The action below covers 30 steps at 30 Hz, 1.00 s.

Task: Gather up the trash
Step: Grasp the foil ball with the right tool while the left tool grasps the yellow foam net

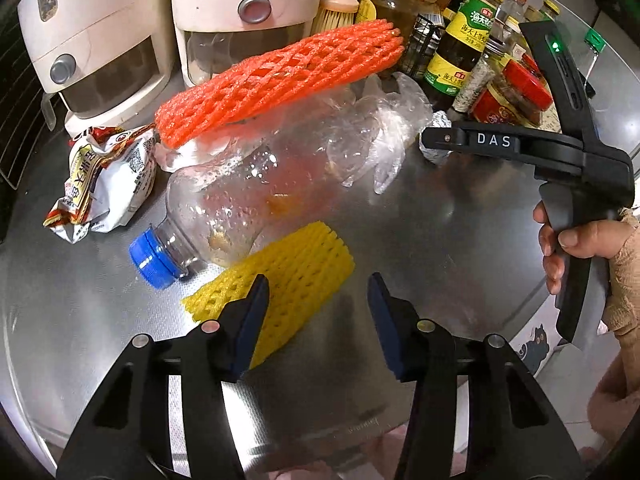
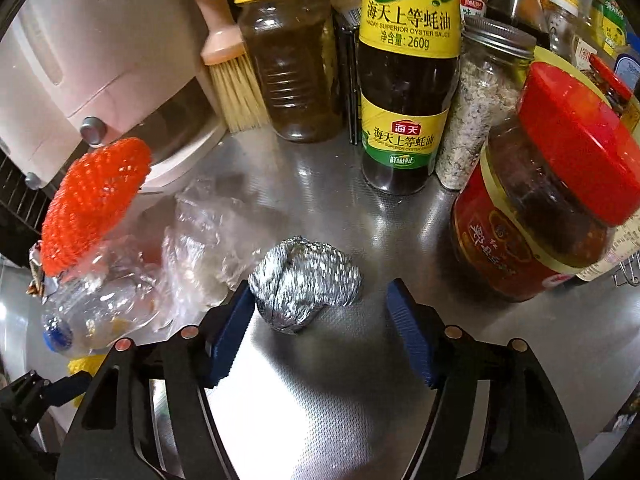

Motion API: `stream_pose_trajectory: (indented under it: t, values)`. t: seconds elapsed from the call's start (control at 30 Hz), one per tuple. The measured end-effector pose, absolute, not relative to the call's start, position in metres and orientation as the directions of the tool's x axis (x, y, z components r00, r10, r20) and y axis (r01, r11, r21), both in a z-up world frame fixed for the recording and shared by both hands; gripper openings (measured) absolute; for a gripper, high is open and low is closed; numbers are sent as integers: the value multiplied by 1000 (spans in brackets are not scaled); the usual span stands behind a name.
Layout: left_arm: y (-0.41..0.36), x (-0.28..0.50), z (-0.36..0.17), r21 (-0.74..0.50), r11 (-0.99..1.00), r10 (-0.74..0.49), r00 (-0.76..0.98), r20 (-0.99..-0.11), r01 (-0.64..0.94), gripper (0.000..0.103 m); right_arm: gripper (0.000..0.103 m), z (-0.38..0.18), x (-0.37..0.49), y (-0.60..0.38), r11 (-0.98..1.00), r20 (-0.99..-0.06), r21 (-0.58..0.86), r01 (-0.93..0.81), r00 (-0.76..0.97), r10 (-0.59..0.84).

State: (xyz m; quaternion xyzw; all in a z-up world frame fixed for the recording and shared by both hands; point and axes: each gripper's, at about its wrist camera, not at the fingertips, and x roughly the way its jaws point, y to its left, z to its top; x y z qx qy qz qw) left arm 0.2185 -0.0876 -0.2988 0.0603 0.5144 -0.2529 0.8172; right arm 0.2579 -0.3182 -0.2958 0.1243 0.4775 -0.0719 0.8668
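Steel counter (image 1: 440, 240) with scattered trash. The left gripper (image 1: 318, 292) hangs with jaws parted and nothing clamped; its left pad overlaps the yellow foam net (image 1: 304, 264), which lies beside a clear plastic bottle (image 1: 224, 204) under an orange foam net (image 1: 280, 80). The right gripper (image 2: 320, 304) straddles a crumpled foil ball (image 2: 304, 280), left pad touching or nearly so, right pad clear, near the oyster sauce bottle (image 2: 404, 92).

At the back of the steel bench (image 2: 328, 400) stand an oyster sauce bottle (image 2: 406, 92), a red-lidded jar (image 2: 548, 184), a brush (image 2: 232, 80) and two white dispensers (image 1: 160, 28).
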Motion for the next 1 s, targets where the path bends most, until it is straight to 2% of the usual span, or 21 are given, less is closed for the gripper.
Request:
stream_pose_trajectory:
  t: [0.1, 0.27, 0.53, 1.0]
  values:
    - [-91, 221, -300, -147, 862, -345, 349, -871, 486, 46, 65, -301, 262, -319, 957, -849, 156, 246, 529, 2]
    - [-96, 224, -302, -108, 861, -323, 372, -870, 496, 34, 53, -303, 269, -316, 960, -842, 143, 242, 540, -11]
    - [-82, 219, -296, -132, 870, -336, 375, -864, 476, 11, 52, -296, 253, -314, 959, -839, 155, 238, 544, 1]
    - [-66, 158, -274, -145, 878, -344, 392, -853, 456, 9, 52, -279, 173, -298, 956, -828, 199, 216, 559, 46]
